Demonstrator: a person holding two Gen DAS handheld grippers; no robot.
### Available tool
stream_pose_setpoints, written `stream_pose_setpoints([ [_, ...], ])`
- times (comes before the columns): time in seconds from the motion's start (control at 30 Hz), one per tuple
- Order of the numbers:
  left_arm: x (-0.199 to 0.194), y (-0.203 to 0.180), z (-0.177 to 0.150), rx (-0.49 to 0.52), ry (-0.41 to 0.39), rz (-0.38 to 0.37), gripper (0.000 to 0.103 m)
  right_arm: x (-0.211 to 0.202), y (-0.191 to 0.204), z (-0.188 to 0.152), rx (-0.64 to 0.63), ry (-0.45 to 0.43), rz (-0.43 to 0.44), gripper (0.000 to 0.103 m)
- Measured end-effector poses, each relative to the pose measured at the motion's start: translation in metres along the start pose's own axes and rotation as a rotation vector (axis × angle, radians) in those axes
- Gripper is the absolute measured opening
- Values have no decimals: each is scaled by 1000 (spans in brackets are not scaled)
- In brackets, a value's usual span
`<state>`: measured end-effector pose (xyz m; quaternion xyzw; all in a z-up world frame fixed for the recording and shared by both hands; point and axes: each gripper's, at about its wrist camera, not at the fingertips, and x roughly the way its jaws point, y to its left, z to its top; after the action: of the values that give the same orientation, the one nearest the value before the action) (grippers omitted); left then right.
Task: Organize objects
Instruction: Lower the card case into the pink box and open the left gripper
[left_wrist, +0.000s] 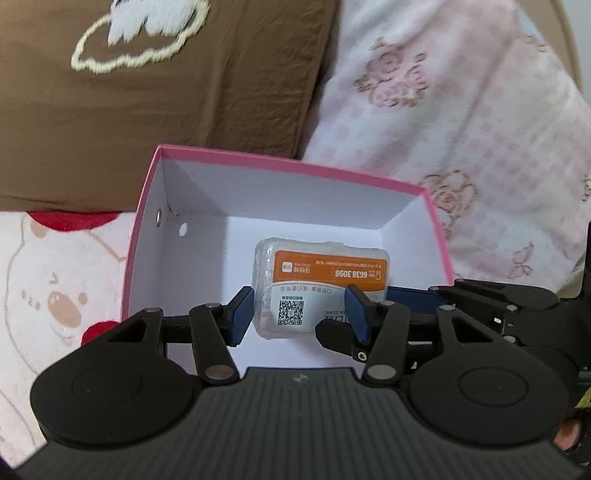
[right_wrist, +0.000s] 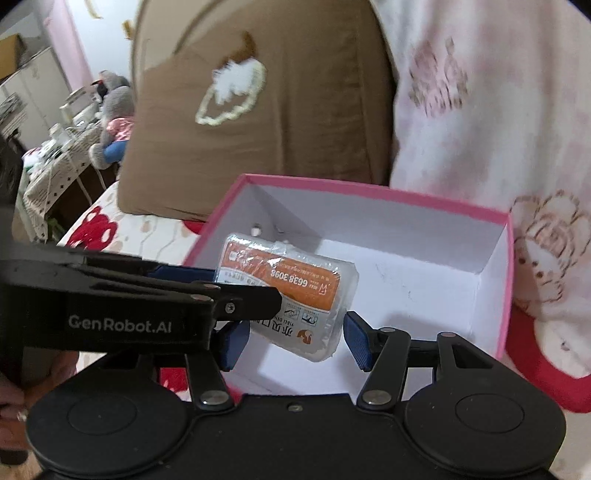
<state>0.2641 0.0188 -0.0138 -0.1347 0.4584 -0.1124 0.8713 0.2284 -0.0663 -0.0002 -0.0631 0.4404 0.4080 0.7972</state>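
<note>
Soft even indoor light, faint shadows, fisheye bending at edges, right wrist view motion-blurred

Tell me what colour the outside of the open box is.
Pink outside, white inside. The box shows it best in the right wrist view, along its rim and right wall.

A clear-wrapped packet (left_wrist: 320, 286) with an orange-and-white label reading 6638 3098 is tilted inside the open pink box (left_wrist: 142, 236), white within, near its front left.
</note>
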Motion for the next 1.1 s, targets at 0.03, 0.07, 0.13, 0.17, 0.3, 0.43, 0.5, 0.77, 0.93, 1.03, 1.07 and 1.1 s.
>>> stream_pose_setpoints([
  [0.03,6,3,0,-3,8,4,51,7,-3,0,7,5,1,62],
  [0.07,11,6,-1,-7,12,6,51,13,-4,1,4,12,4,62],
  [0.13,22,11,-3,-21,16,7,50,28,-8,0,10,34,9,62],
  [0.17,27,13,-3,-28,13,9,50,35,-11,0,20,43,9,62],
  [0.3,44,18,-4,-39,-5,20,50,55,-19,0,43,57,-5,62],
  [0.43,54,22,-3,-43,-3,30,48,69,-28,1,61,77,-7,61],
  [0.5,58,23,-4,-41,-3,41,46,75,-30,2,55,85,-9,61],
  [0.77,70,26,-2,-37,3,69,44,100,-27,6,5,143,-54,57],
  [0.93,72,37,0,-64,4,61,44,110,-16,17,-64,209,-91,56],
  [1.03,73,40,-1,-78,1,73,44,114,-10,20,-98,228,-113,55],
  [1.07,73,41,-1,-79,0,77,44,115,-9,21,-105,231,-116,53],
  [1.1,74,41,0,-84,0,78,44,116,-8,22,-112,233,-119,52],
])
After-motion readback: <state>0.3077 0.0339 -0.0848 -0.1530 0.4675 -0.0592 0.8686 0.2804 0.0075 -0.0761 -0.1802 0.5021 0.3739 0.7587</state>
